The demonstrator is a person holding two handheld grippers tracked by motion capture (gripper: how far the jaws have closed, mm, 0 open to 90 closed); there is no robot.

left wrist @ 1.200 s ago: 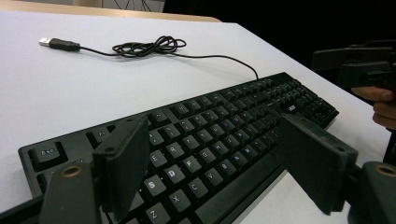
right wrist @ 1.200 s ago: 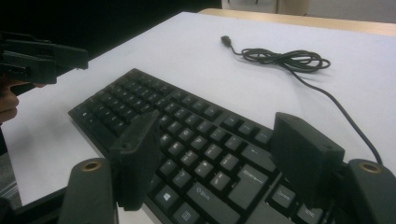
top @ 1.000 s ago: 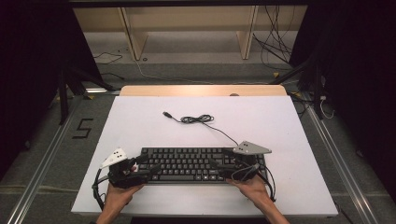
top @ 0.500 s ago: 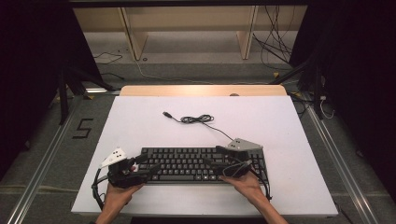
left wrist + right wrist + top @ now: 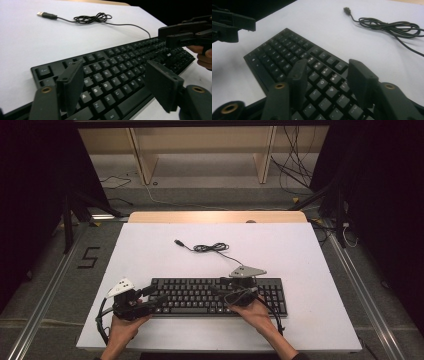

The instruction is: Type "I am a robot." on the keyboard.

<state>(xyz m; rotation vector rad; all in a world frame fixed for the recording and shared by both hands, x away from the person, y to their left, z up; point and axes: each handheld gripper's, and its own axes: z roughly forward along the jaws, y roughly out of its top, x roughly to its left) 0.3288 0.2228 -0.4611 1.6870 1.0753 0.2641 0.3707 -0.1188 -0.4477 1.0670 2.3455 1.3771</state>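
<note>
Hovering over a black keyboard (image 5: 220, 296) that is lying flat near the front edge of the white table (image 5: 310, 270), both grippers are poised above the keys, and the work appears to be at an early stage. The left gripper (image 5: 156, 298) is sitting over the keyboard's left end; in the left gripper view its flat black pads (image 5: 71, 86) are standing apart with the letter keys visible between them, and the jaws have just been closing a little without pressing on anything. The right gripper (image 5: 226, 295) is reaching over the middle of the keyboard from the right, and its jaws have just been narrowing too; in the right gripper view the pads (image 5: 298, 80) are standing apart above the keys, gripping nothing as far as can be told. I am judging that the typing or pressing is only beginning, since neither gripper is clearly touching a key.

The keyboard is looking like a hard matt plastic slab, long and low, with rows of small squarish keycaps carrying pale letters. Its thin rubbery cable (image 5: 212, 248) is trailing away across the table, partly bundled into a loose coil, and ending in a small plug (image 5: 178, 242) that is lying unconnected. The tabletop is looking smooth and plain, with a strip of pale wood (image 5: 215, 217) along the far edge.
</note>
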